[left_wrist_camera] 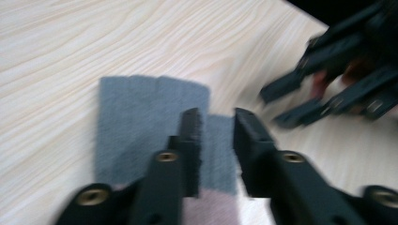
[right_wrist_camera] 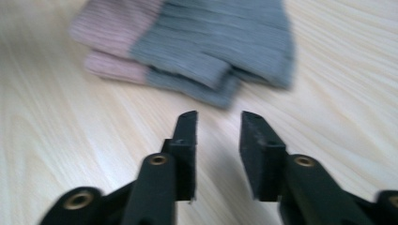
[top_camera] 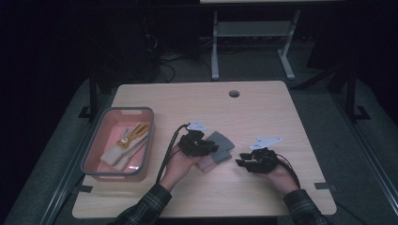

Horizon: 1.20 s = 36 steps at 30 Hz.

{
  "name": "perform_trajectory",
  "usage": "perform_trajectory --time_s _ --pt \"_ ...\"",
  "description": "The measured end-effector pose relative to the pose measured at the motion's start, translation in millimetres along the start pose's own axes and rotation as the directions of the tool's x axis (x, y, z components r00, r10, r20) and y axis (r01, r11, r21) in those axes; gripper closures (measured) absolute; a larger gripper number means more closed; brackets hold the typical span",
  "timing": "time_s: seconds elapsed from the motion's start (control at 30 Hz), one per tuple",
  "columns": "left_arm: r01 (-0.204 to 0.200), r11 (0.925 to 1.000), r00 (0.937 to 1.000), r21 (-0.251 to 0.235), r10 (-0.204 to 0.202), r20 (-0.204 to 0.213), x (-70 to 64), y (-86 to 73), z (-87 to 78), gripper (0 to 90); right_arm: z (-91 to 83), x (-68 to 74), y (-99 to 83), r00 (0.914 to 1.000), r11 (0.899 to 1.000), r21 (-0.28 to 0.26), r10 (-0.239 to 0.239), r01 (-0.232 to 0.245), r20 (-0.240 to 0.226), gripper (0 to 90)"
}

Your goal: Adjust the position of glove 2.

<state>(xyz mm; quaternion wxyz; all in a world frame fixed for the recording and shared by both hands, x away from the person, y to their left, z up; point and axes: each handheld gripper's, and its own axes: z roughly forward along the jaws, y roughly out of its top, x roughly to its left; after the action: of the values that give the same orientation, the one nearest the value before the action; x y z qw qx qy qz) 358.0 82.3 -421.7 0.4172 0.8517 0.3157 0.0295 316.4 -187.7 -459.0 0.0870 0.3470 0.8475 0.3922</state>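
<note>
High view: light wooden table [top_camera: 263,108] with a grey-rimmed pink plastic tub [top_camera: 104,123] at its left, cream and yellow knitted socks [top_camera: 126,143] lying inside it. Folded grey-and-pink ribbed sock [top_camera: 221,143] lies near the table's middle. Left gripper [top_camera: 211,149] sits over the sock's near-left part; right gripper [top_camera: 240,160] is just to the sock's right, apart from it, tips pointing toward it. Plaid sleeves [top_camera: 150,206] enter from the bottom edge.

Left gripper view: jaws parted with a clear gap, hanging over the sock's grey end [left_wrist_camera: 141,122]; nothing clamped between them. Contact with the cloth cannot be told. Right gripper [left_wrist_camera: 300,101] shows blurred at upper right.

Right gripper view: jaws likewise parted and empty above bare wood, sock [right_wrist_camera: 211,47] ahead, short of the tips.
</note>
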Motion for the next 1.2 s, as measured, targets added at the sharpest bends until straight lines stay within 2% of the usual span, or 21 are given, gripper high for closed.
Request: perform_trajectory --time_s 0.03,0.07,0.1,0.17,0.23,0.27,0.3,0.37,0.4,0.43,0.6,0.63,0.77,0.87,1.07,1.13,1.2 --pt "0.0 1.0 1.0 0.0 0.0 0.0 0.0 0.0 0.0 58.5 0.0 0.0 0.0 1.0 1.0 0.0 0.0 0.0 0.0 58.5" --pt "-0.005 1.0 0.9999 0.006 0.005 -0.012 0.8 -0.7 1.1 58.5 -3.1 -3.3 -3.0 0.9998 1.0 -0.004 0.003 -0.003 0.021 54.3" --pt "-0.048 0.9984 0.998 0.028 0.049 -0.04 2.9 -2.0 1.7 49.4 -8.7 -8.5 -9.4 0.9982 1.0 -0.001 0.012 -0.012 0.059 46.1" --pt "-0.094 0.9944 0.9929 0.049 0.097 -0.069 4.5 -2.6 2.8 41.2 -13.4 -14.5 -16.2 0.9964 1.0 0.007 0.029 -0.03 0.079 38.7" --pt "-0.1 0.9935 0.9923 0.054 0.104 -0.067 5.9 -3.1 3.9 31.7 -17.4 -19.9 -23.1 0.9927 0.998 0.008 0.057 -0.058 0.106 33.7" --pt "-0.101 0.9933 0.9923 0.056 0.105 -0.066 7.5 -3.8 5.1 31.7 -17.4 -19.9 -23.1 0.9927 0.998 0.008 0.057 -0.058 0.106 33.7" --pt "-0.104 0.9921 0.9912 0.07 0.109 -0.075 11.0 -5.3 7.6 22.8 -21.4 -25.5 -30.1 0.9886 0.996 0.008 0.082 -0.083 0.126 27.4" --pt "-0.107 0.9911 0.9908 0.079 0.113 -0.074 13.6 -6.9 10.5 18.1 -23.7 -28.7 -35.4 0.9879 0.996 0.011 0.084 -0.086 0.13 22.7" --pt "-0.107 0.9911 0.9908 0.079 0.113 -0.074 13.6 -6.9 10.5 17.4 -23.7 -28.7 -35.4 0.9879 0.996 0.011 0.084 -0.086 0.13 22.7" --pt "-0.111 0.9897 0.9905 0.091 0.118 -0.072 14.1 -8.2 14.0 17.0 -24.9 -30.2 -40.1 0.9848 0.997 0.022 0.069 -0.073 0.159 19.0" --pt "-0.118 0.9845 0.989 0.13 0.128 -0.075 13.0 -11.4 23.0 15.7 -23.6 -30.9 -43.7 0.9839 0.998 0.017 0.057 -0.061 0.169 15.8" --pt "-0.129 0.9808 0.9864 0.147 0.142 -0.083 12.4 -12.9 26.0 15.7 -21.1 -29.5 -43.3 0.9836 0.999 0.015 0.043 -0.046 0.175 14.6" --pt "-0.135 0.9794 0.9846 0.15 0.149 -0.091 11.0 -14.1 28.7 15.8 -20.7 -29.0 -44.2 0.9847 0.999 0.008 0.039 -0.041 0.17 14.5" --pt "-0.126 0.9797 0.986 0.155 0.141 -0.088 12.1 -15.6 30.0 15.8 -20.9 -29.3 -45.0 0.9852 0.999 0.002 0.037 -0.038 0.167 14.4" --pt "-0.086 0.9846 0.9924 0.152 0.098 -0.075 15.4 -18.3 33.0 15.9 -20.5 -29.6 -45.4 0.9858 0.999 -0.002 0.036 -0.036 0.164 14.3" --pt "-0.076 0.9836 0.9944 0.164 0.087 -0.06 16.3 -18.7 34.1 16.8 -20.2 -29.6 -45.4 0.9857 0.999 -0.004 0.038 -0.037 0.164 14.4" --pt "-0.055 0.9859 0.9975 0.158 0.062 -0.036 16.8 -20.2 36.0 19.6 -20.0 -29.2 -45.2 0.9856 0.999 -0.005 0.043 -0.043 0.164 14.3"
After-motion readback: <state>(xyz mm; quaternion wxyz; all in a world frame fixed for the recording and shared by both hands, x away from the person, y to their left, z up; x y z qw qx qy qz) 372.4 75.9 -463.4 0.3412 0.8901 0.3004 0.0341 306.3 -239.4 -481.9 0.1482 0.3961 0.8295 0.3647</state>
